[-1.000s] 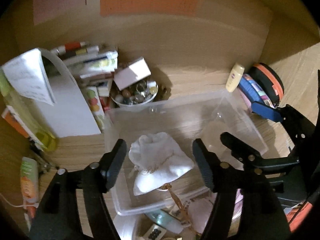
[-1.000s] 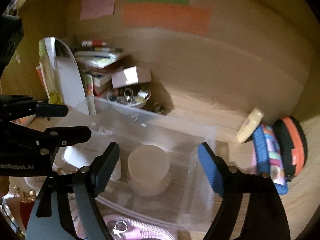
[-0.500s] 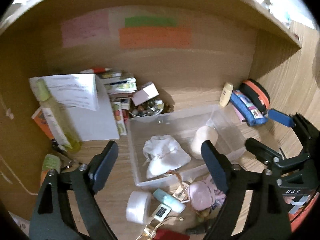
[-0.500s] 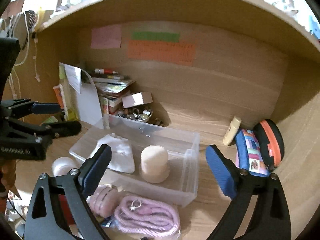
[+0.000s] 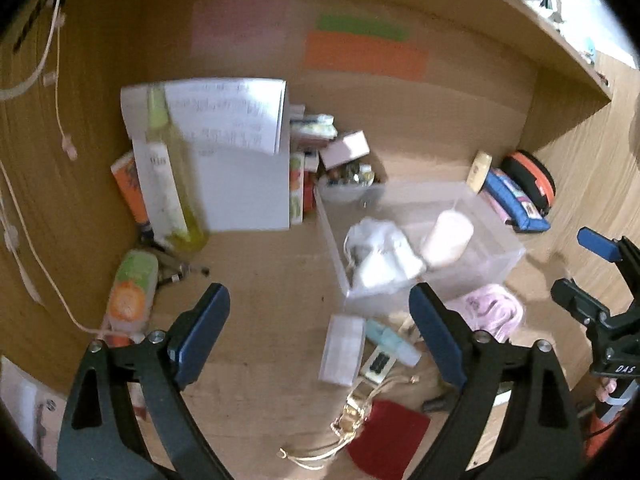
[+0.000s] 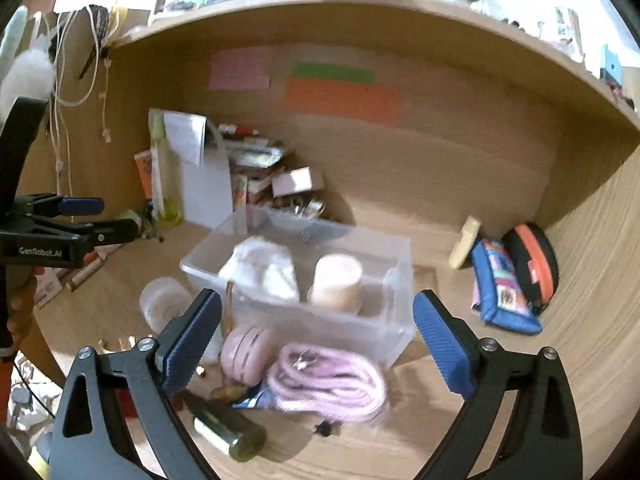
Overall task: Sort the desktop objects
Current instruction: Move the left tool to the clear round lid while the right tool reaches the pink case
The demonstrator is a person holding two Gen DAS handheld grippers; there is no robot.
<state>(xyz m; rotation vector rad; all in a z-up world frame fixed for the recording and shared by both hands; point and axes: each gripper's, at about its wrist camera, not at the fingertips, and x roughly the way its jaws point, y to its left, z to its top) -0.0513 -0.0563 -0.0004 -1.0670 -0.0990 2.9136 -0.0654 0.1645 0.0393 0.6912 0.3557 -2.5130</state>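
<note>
A clear plastic bin [image 5: 496, 240] [image 6: 396, 320] sits on the wooden desk. Inside it lie a white cloth pouch [image 5: 380, 256] [image 6: 260, 264] and a peach cylindrical jar [image 5: 446, 240] [image 6: 336, 280]. My left gripper [image 5: 316, 300] hovers in front of the bin's left end, its jaws opening wide with nothing between them. My right gripper [image 6: 318, 300] is open and empty, above a coiled pink cord [image 6: 328, 384] and a pink round case [image 6: 244, 350] in front of the bin. Nearby lie a white round jar [image 6: 164, 304], a red pouch [image 5: 388, 436] and a gold chain [image 5: 348, 420].
A tall yellow-green bottle [image 5: 168, 176], a white paper holder, stacked books and a bowl of small items [image 5: 348, 172] crowd the back left. At the right wall lie a blue pencil case [image 6: 500, 288], an orange-black case [image 6: 532, 264] and a cream tube [image 6: 464, 242]. A shelf runs overhead.
Both grippers have drawn back from the bin and their jaws have widened. The white pouch and the peach jar stay in the bin, no longer between the fingers.
</note>
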